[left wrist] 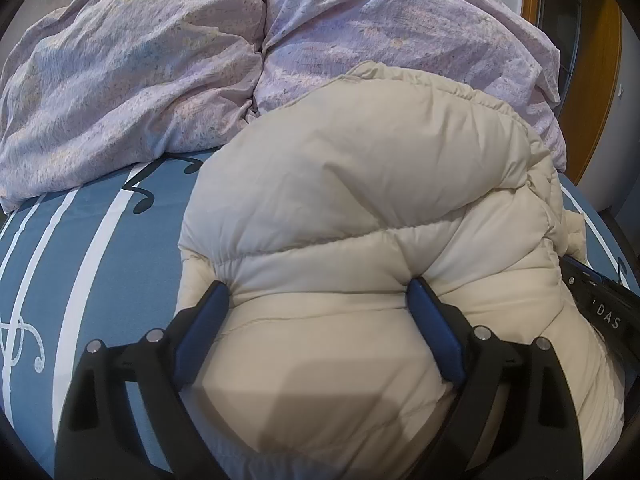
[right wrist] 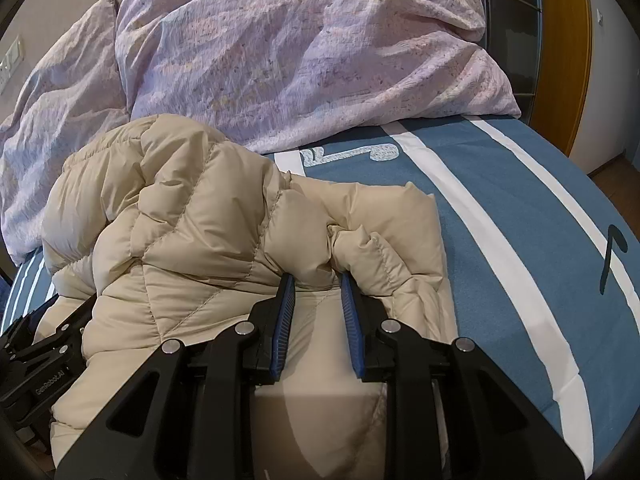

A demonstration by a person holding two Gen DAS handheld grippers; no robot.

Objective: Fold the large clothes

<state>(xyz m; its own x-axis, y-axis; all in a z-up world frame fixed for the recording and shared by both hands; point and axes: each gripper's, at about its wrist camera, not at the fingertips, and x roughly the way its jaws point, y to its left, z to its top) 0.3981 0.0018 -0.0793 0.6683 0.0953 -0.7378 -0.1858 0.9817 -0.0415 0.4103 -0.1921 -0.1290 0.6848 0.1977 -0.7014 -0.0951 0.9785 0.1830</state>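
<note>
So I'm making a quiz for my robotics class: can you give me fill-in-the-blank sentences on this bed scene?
1. The puffy jacket is ____ in colour.
2. The jacket lies on a ____ bedsheet with white stripes.
3. Behind the jacket is a crumpled ____ duvet.
4. The gripper with its fingers set wider apart is the ____ one.

Missing words: beige; blue; lilac; left

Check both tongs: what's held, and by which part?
Right tongs pinch a narrow fold of the beige puffer jacket near its right edge. Left tongs stand wide, straddling a padded section of the jacket; a firm grip cannot be told.
</note>
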